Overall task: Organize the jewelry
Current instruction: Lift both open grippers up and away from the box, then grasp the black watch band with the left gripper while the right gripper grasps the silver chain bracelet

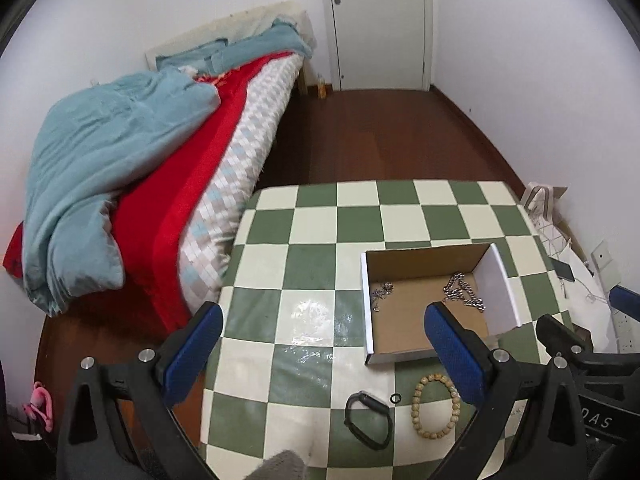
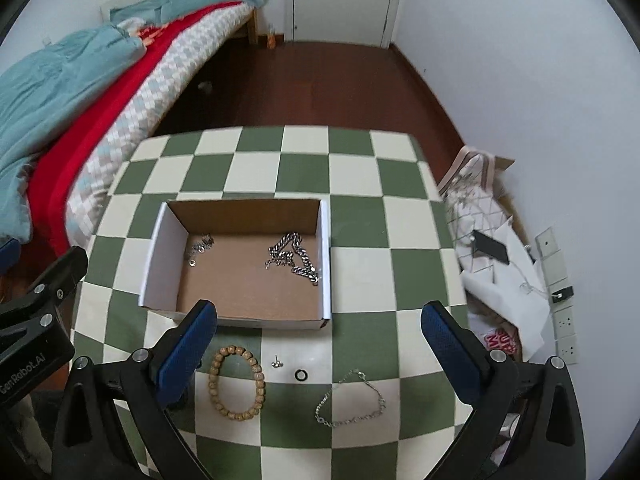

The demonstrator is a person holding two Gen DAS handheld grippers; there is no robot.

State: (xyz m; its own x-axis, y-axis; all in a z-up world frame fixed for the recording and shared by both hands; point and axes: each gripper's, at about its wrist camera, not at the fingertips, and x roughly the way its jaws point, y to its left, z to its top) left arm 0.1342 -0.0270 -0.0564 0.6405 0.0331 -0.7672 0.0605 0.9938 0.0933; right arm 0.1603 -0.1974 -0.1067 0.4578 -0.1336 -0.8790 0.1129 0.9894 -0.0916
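Observation:
An open cardboard box (image 2: 156,256) (image 1: 498,280) stands on the checked table. In it lie a thick silver chain (image 2: 296,258) (image 1: 464,292) and a thin chain (image 2: 200,248) (image 1: 382,294). In front of the box lie a wooden bead bracelet (image 2: 236,380) (image 1: 436,408), a small stud (image 2: 276,362), a black ring (image 2: 301,375) (image 1: 395,398), a thin silver chain (image 2: 352,400) and a black band (image 1: 368,420). My left gripper (image 1: 324,348) is open and empty above the table's left part. My right gripper (image 2: 320,344) is open and empty above the loose pieces.
A bed (image 1: 160,152) with blue and red covers runs along the table's left side. Papers, a bag and a phone (image 2: 490,250) lie on the floor to the right, by wall sockets (image 2: 566,324). A brown floor (image 2: 320,84) and a white door (image 1: 380,20) are beyond.

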